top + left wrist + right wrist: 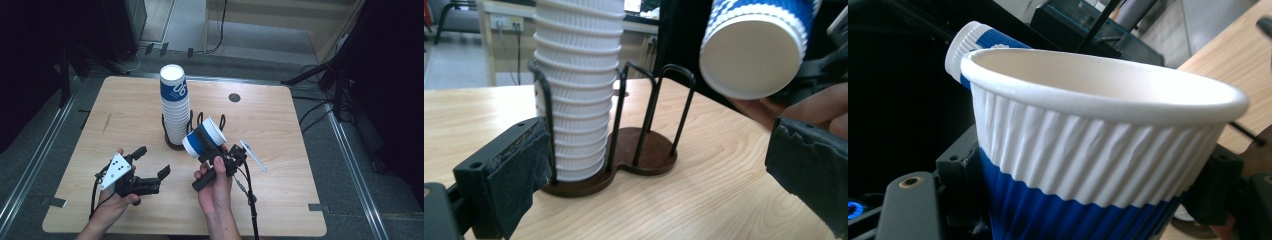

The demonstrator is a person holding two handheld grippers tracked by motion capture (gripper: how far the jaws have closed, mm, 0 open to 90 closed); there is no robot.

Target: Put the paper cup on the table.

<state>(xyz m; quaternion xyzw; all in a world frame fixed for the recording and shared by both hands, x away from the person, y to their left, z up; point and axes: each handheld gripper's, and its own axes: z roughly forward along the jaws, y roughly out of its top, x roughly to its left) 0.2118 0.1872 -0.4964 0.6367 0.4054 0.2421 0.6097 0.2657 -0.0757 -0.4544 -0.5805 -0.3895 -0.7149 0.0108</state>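
Looking down from the high view, the right gripper (212,150) clamps a blue and white cup (203,136) tilted on its side, base toward the near left, just right of the stack (175,107) that stands in a black rack (192,131) on the table (280,200). The left gripper (152,162) hovers near the table's front left with its jaws spread wide and nothing between them. A white stick (252,155) lies right of the right hand (216,187)

In the left gripper view, both padded jaws stand far apart at the frame's edges, empty. Between them rises the stack (576,90) in the rack (644,120) on its brown base. The cup (756,47) hangs upper right, round bottom facing the camera, above the table and clear of the rack

In the right gripper view, the cup (1098,160) sits close between the jaws, pinched at its blue lower band, rim up. The stack's top (973,42) shows behind it
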